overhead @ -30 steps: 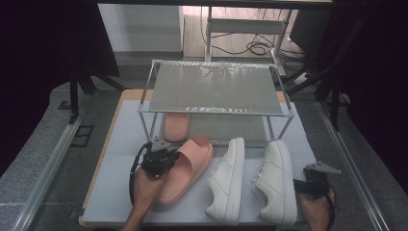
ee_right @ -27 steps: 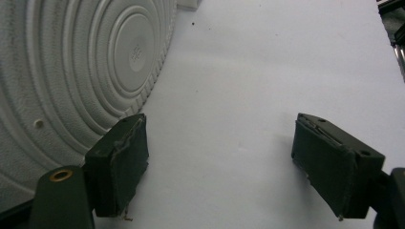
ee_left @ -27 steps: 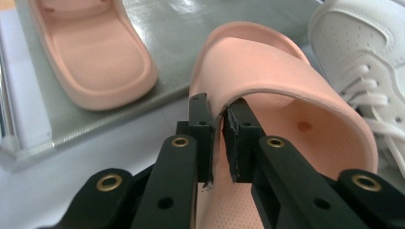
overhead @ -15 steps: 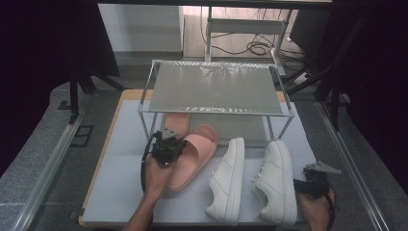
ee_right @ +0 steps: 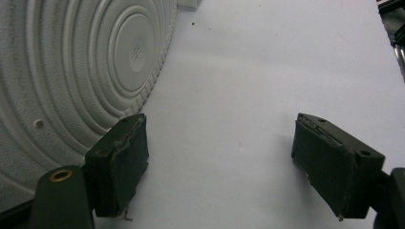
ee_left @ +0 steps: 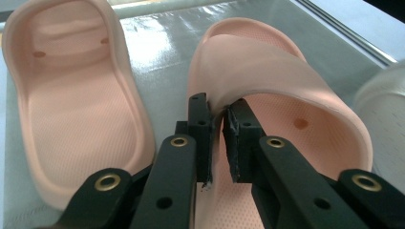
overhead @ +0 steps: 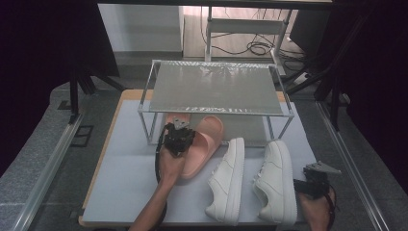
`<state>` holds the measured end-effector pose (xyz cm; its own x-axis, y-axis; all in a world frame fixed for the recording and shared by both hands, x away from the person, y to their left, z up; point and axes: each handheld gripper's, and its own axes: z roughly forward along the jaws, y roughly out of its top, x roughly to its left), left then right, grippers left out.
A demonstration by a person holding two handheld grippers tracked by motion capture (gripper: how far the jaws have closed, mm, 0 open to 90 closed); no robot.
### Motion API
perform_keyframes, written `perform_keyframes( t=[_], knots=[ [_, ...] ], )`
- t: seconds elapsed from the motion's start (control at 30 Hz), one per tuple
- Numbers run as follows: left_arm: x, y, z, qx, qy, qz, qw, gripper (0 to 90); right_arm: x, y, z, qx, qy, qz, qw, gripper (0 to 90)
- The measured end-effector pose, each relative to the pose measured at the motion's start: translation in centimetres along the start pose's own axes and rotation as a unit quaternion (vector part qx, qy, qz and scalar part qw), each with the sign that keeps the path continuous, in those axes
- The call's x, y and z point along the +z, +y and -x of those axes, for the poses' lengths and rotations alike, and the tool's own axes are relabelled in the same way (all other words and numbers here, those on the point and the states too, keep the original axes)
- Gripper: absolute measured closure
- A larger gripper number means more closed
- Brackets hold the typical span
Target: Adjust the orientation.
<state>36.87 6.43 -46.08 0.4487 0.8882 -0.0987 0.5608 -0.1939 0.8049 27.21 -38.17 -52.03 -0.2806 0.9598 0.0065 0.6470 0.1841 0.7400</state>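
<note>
One pink slide (overhead: 175, 118) already sits under the shoe rack (overhead: 215, 86); left gripper (ee_left: 218, 126) clamps the second slide (ee_left: 282, 109) beside it, right gripper (ee_right: 219, 162) hangs open, both white sneakers (overhead: 250, 180) wait in front of the rack.

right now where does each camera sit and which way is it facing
High view: above the person's side, looking forward and down on the table and rack; both forearms, left gripper, right gripper.
Left gripper view: on the left gripper, looking along jaws shut on a pink slide's strap.
Right gripper view: on the right gripper, jaws open, beside a white sole.
Shared: high and left gripper views both show the two slides.
</note>
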Motion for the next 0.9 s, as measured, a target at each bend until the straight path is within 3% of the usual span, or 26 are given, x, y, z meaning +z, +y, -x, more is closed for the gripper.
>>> perform_keyframes(
  t=[0.43,0.6,0.9],
  knots=[
    [2.5,-0.4,-0.4,-0.011,0.042,0.014,0.999,81.4,0.0,0.0,0.0,0.0,0.0,0.0,1.0,20.3],
    [2.5,-0.5,-0.9,-0.017,0.043,0.011,0.9989,81.6,0.0,0.0,0.0,0.0,0.0,0.0,1.0,20.3],
    [1.6,-0.5,-1.1,-0.011,0.012,-0.002,0.9999,72.7,0.0,0.0,0.0,0.0,0.0,0.0,1.0,20.3]
  ],
)
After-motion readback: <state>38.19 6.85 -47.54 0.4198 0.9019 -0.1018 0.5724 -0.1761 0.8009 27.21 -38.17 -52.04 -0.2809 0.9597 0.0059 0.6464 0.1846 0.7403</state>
